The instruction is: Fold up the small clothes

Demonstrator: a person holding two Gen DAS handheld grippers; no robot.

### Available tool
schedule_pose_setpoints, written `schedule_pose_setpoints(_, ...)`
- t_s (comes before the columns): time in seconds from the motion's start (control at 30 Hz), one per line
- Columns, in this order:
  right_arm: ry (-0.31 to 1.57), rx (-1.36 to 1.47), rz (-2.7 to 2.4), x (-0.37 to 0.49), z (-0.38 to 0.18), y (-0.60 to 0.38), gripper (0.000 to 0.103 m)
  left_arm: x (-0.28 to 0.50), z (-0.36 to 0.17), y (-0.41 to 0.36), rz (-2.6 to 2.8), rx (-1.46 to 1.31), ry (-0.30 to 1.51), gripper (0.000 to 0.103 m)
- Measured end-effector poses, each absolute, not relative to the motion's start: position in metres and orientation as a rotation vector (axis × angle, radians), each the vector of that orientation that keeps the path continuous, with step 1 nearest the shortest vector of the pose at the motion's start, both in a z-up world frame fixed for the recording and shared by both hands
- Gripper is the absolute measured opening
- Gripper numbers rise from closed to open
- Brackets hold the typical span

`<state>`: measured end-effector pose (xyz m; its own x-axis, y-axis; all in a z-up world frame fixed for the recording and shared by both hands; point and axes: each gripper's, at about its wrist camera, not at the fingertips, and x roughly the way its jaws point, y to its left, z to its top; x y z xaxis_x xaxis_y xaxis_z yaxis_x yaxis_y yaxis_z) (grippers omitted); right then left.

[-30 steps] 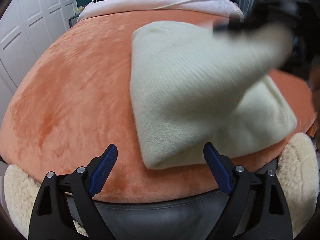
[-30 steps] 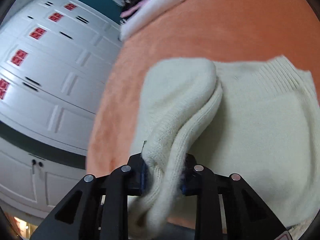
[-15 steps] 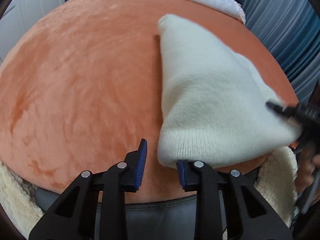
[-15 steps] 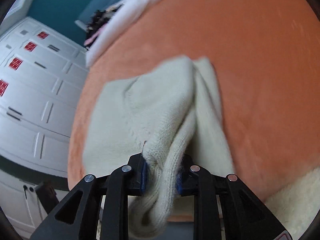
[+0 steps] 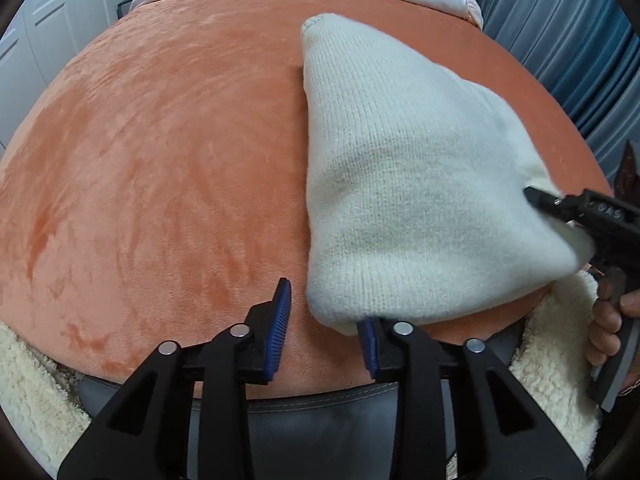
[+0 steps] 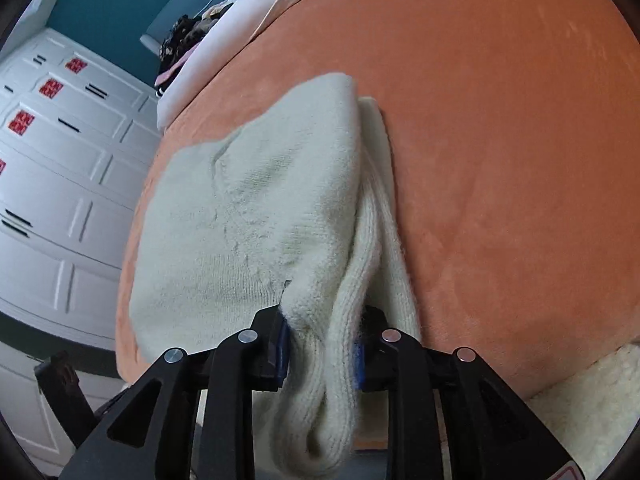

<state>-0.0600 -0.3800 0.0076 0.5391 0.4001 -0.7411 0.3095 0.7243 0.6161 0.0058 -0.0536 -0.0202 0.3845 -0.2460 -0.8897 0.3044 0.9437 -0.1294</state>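
The cream knit garment [image 5: 408,200] is lying folded on the orange plush bed cover [image 5: 160,160], toward its right near side. The right tool [image 6: 322,350] is pinching a bunched edge of the knit, holding that side taut and raised, probably to align the fold. The left tool [image 5: 324,330] is hovering at the near-left corner; its jaws are opening slightly, with nothing clamped between them, the corner resting just over the right pad.
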Motion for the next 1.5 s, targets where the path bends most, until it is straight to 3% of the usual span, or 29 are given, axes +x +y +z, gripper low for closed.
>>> schedule_pose_setpoints(0.13, 0.990, 0.743, -0.051, -0.073, 0.040, -0.388, 0.037, -0.012, 0.008, -0.037, -0.394, 0.062, 1.070, 0.049)
schedule_pose_setpoints(0.27, 0.905, 0.573, -0.058, -0.070, 0.093, -0.378, 0.037, -0.022, 0.038, -0.006, -0.358, -0.003, 0.964, 0.070)
schedule_pose_setpoints(0.43, 0.892, 0.401, 0.199, -0.015, 0.135, -0.293, 0.034, -0.005, 0.049, 0.007, -0.264, -0.085, 0.957, 0.070)
schedule_pose_setpoints(0.57, 1.182, 0.196, 0.266, 0.023, 0.038, -0.233, 0.029, 0.002, 0.052, 0.006, -0.242, -0.093, 0.958, 0.071)
schedule_pose_setpoints(0.6, 1.138, 0.191, 0.296, 0.021, 0.025, -0.233, 0.027, 0.003, 0.053, 0.007, -0.246, -0.088, 0.954, 0.071)
schedule_pose_setpoints(0.77, 1.094, 0.409, 0.252, 0.002, 0.074, -0.287, 0.022, 0.002, 0.054, 0.003, -0.271, -0.092, 0.969, 0.077)
schedule_pose_setpoints(0.87, 1.011, 0.435, 0.111, -0.031, 0.093, -0.338, 0.034, 0.006, 0.052, -0.013, -0.315, -0.100, 0.978, 0.077)
schedule_pose_setpoints(0.93, 1.028, 0.488, 0.021, -0.046, 0.086, -0.365, 0.047, 0.008, 0.049, -0.033, -0.352, -0.086, 0.982, 0.078)
schedule_pose_setpoints(1.1, 1.121, 0.630, -0.003, -0.056, 0.030, -0.385, 0.056, 0.020, 0.024, -0.082, -0.386, -0.030, 1.016, 0.083)
schedule_pose_setpoints(1.17, 1.140, 0.624, 0.023, -0.055, 0.026, -0.377, 0.027, 0.026, 0.009, -0.092, -0.372, -0.020, 1.070, 0.083)
schedule_pose_setpoints(1.2, 1.101, 0.615, 0.033, -0.055, 0.037, -0.374, 0.020, 0.027, 0.004, -0.093, -0.362, -0.020, 1.094, 0.083)
schedule_pose_setpoints(1.33, 0.982, 0.619, 0.033, -0.065, 0.072, -0.389, 0.016, 0.023, -0.006, -0.088, -0.348, -0.032, 1.134, 0.085)
schedule_pose_setpoints(1.43, 1.200, 0.594, 0.000, -0.054, 0.004, -0.397, 0.018, 0.023, -0.020, -0.091, -0.326, 0.001, 1.178, 0.085)
schedule_pose_setpoints(1.5, 1.158, 0.686, 0.017, -0.061, 0.004, -0.407, 0.018, 0.022, -0.028, -0.090, -0.316, -0.016, 1.200, 0.085)
